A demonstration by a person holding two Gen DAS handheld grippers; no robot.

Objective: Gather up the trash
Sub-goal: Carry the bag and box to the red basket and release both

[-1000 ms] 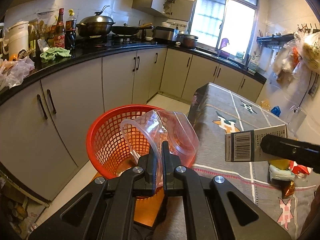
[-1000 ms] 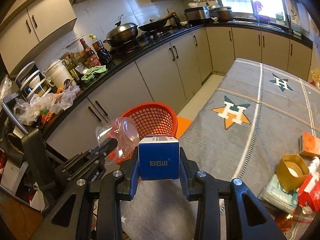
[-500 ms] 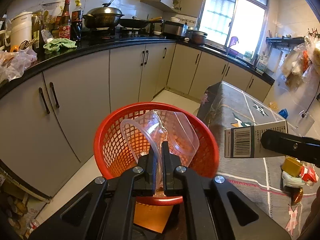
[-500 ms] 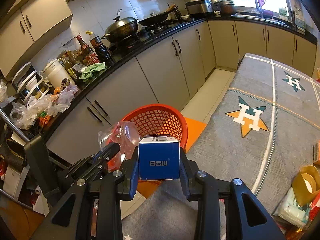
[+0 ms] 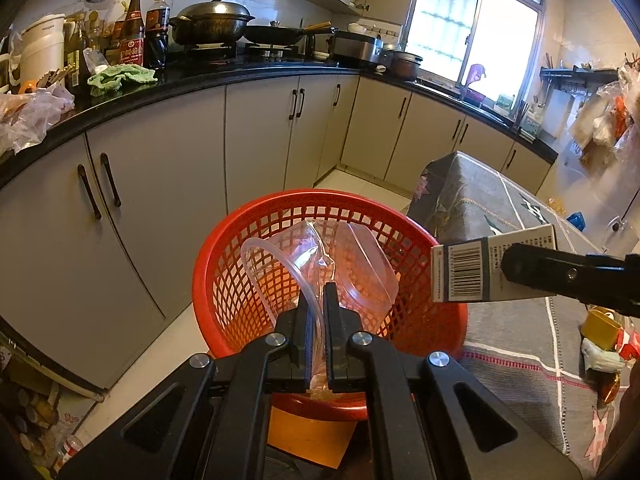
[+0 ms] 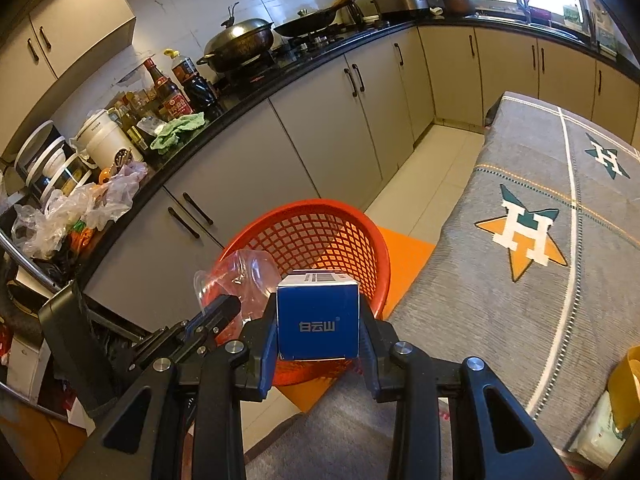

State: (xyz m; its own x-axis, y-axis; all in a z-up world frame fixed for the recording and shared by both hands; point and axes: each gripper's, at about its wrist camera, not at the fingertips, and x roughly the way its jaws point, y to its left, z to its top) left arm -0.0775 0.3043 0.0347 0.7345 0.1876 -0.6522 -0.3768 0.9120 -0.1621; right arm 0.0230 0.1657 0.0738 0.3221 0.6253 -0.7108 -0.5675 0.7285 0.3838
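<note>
Hovering above the red basket (image 5: 328, 216): left gripper (image 5: 318, 300) pinches thin clear plastic cup (image 5: 316, 264) (light, crushable) by its rim; right gripper (image 6: 318, 320) clamps stiff blue box (image 6: 318, 320) sidewalls.

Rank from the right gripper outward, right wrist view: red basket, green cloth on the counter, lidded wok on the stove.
1. Red basket: just ahead of and below the right gripper, on the floor beside the table.
2. Green cloth: upper left, on the black counter by the bottles.
3. Lidded wok: farthest, on the stove behind the cloth.
</note>
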